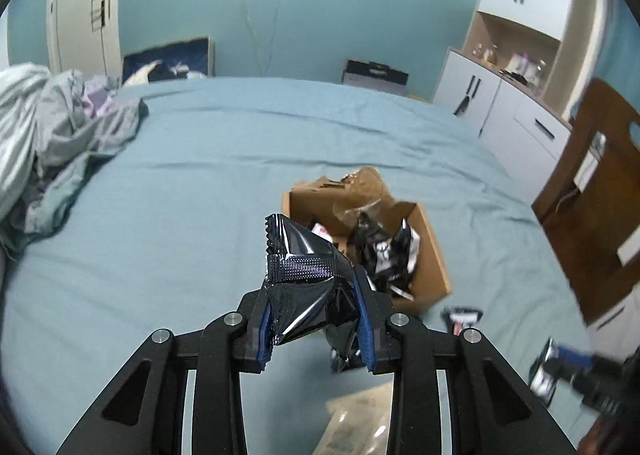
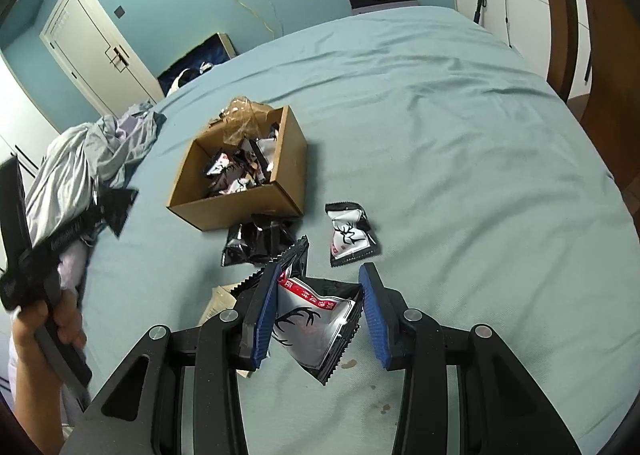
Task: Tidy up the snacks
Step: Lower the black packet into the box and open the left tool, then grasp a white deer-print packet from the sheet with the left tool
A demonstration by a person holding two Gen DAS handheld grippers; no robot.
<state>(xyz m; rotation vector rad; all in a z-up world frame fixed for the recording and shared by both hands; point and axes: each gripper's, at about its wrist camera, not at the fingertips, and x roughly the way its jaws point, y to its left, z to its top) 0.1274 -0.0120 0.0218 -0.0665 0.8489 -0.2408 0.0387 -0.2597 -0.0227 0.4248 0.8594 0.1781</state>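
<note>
Two grippers over a blue bed, each dealing with a snack packet, with the open cardboard box ahead.

On the left, the left gripper (image 1: 316, 319) has its fingers closed on a crumpled black packet (image 1: 306, 275), held up off the bed (image 1: 180, 195); the cardboard box (image 2: 236, 211), already holding several packets, lies just ahead and slightly to its right, so this arm looks nearer to a drop. Between box and right gripper lie a loose black packet (image 2: 256, 241) and a white deer-print packet (image 2: 350, 235). On the right, the right gripper (image 2: 320, 319) stands partly open around a silver antler-print packet (image 2: 310, 329): the left finger touches it, the right shows a gap, so a firm hold cannot be confirmed. Rumpled bedding (image 1: 60, 127) sits far left, clear of the path.
</note>
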